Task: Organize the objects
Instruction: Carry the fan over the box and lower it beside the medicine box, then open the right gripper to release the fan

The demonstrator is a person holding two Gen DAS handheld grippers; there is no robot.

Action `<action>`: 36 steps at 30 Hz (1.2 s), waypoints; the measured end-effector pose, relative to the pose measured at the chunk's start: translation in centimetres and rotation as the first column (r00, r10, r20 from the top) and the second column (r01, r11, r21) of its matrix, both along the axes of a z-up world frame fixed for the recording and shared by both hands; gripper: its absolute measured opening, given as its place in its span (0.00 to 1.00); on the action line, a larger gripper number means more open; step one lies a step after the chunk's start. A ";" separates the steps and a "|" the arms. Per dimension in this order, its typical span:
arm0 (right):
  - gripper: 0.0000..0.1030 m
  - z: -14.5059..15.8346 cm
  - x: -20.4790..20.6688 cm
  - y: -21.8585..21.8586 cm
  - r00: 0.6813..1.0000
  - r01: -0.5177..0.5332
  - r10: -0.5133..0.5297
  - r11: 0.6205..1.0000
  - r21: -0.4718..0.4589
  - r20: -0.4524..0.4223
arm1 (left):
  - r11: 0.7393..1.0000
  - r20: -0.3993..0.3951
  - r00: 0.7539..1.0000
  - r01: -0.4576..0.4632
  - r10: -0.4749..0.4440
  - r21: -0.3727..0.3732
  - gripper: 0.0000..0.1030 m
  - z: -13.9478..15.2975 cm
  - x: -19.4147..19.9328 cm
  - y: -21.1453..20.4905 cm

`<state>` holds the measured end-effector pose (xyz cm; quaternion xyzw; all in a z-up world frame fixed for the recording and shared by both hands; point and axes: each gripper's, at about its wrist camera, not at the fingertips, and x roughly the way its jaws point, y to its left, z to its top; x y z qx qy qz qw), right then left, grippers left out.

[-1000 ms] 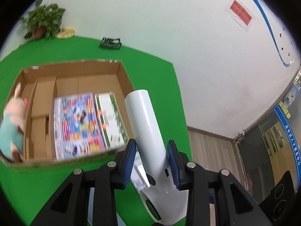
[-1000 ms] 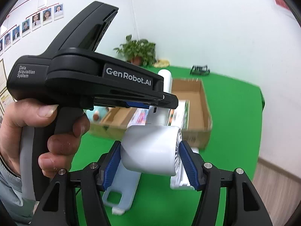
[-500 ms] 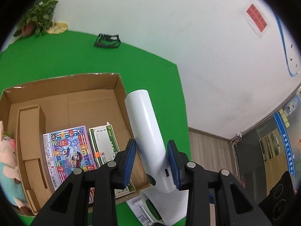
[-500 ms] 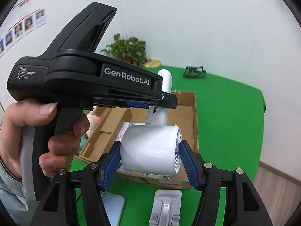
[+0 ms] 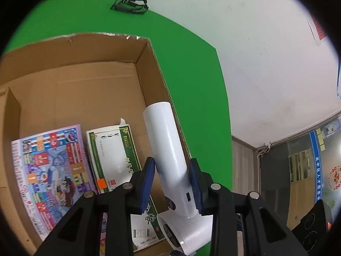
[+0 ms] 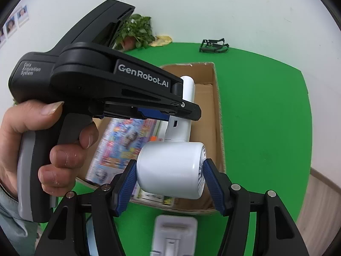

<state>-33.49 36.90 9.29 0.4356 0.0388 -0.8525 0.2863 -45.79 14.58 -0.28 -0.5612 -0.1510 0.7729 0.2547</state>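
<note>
Left wrist view: we clamp both grippers — left gripper [image 5: 171, 181] on handle, right gripper [image 6: 170, 183] on head — steadying the fan [image 5: 168, 149] above the box [image 5: 149, 68].

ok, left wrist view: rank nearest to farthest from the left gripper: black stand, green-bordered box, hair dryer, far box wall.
1. hair dryer: its handle sits between the left gripper fingers.
2. green-bordered box: just left, lying in the cardboard box.
3. far box wall: at the back of the cardboard box, upper left.
4. black stand: beyond it, on the green cloth by the wall.
</note>
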 end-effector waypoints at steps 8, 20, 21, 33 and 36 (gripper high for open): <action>0.58 -2.1 -0.3 -0.7 1.000 0.011 -0.009 0.992 0.128 -0.014 | 1.000 0.062 0.998 0.017 -0.018 0.017 0.30 -3.2 -1.3 1.1; 0.58 -2.8 -0.8 -2.4 1.000 0.007 -0.011 0.988 0.154 0.022 | 0.998 0.104 0.995 0.021 -0.014 -0.067 0.30 -4.8 -1.4 2.5; 0.58 -2.5 -0.6 -2.2 1.000 0.013 -0.017 0.989 0.144 0.023 | 0.997 0.105 0.994 0.023 -0.016 -0.068 0.30 -4.8 -1.4 2.6; 1.00 2.1 6.6 2.8 0.966 0.083 -0.077 0.996 0.016 -0.246 | 0.968 -0.435 0.900 -0.075 -0.038 -0.241 0.56 6.3 9.7 0.0; 1.00 1.9 9.2 3.2 0.960 0.087 -0.088 0.996 -0.016 -0.265 | 0.921 -0.677 0.736 -0.255 -0.014 -0.296 0.87 9.4 16.3 -2.6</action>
